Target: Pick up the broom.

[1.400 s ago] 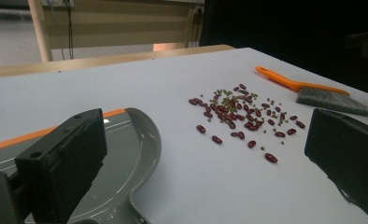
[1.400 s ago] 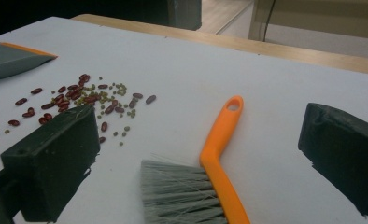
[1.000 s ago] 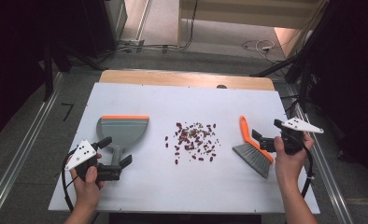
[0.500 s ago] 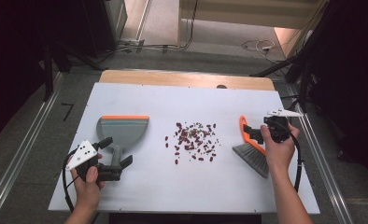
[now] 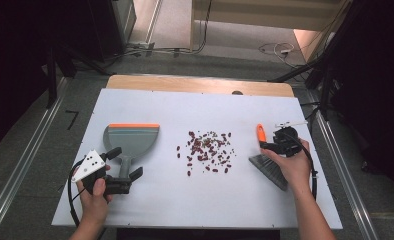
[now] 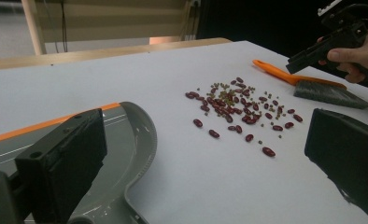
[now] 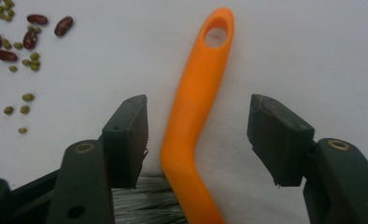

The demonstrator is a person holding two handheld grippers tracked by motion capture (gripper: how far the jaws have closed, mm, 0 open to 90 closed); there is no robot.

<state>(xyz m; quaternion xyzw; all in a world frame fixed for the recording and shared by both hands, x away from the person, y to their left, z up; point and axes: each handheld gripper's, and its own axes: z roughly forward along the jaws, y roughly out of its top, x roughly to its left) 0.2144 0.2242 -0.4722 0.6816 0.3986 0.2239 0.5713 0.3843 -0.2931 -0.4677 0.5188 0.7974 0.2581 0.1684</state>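
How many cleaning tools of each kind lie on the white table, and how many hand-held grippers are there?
Dustpan: 1
Brush: 1
Grippers: 2, the left gripper and the right gripper
Total: 4

table (image 5: 150,210): white top, wooden far edge | floor cables (image 5: 275,49): beyond table | metal rails (image 5: 20,175): both sides

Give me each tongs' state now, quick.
Left tongs: open, astride the dustpan handle, not gripping.
Right tongs: open, just been closing around the brush handle, pads not touching.
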